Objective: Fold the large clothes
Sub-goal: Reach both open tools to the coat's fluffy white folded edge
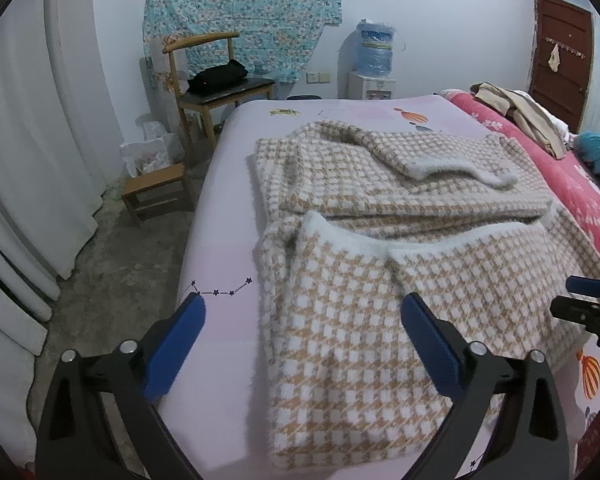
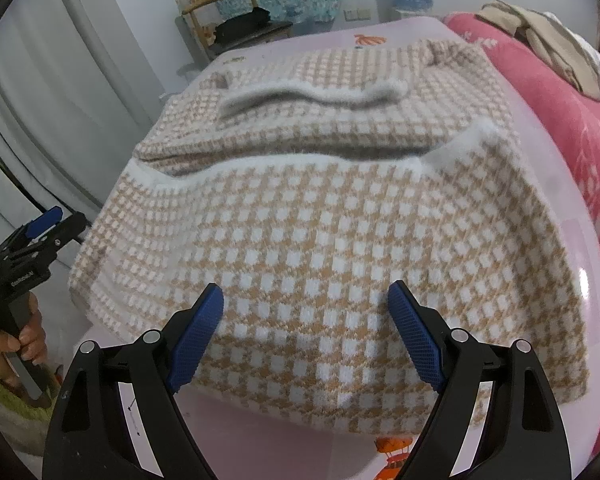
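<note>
A large tan-and-white houndstooth sweater point(image 1: 364, 320) lies partly folded on the pale pink bed sheet point(image 1: 224, 240); both sleeves with fluffy white cuffs point(image 1: 452, 170) are folded across it. It also fills the right wrist view point(image 2: 320, 240). My left gripper point(image 1: 302, 312) is open and empty, above the sweater's near left hem. My right gripper point(image 2: 306, 300) is open and empty, above the near hem. The right gripper also shows at the right edge of the left wrist view point(image 1: 592, 304). The left gripper shows at the left edge of the right wrist view point(image 2: 40, 232).
A pink floral blanket point(image 1: 572, 184) with beige clothes point(image 1: 520, 112) lies along the bed's right side. A wooden chair point(image 1: 216, 84) with a black item, a small stool point(image 1: 156, 192), a water dispenser point(image 1: 374, 68) and white curtains point(image 1: 28, 160) stand beyond the bed.
</note>
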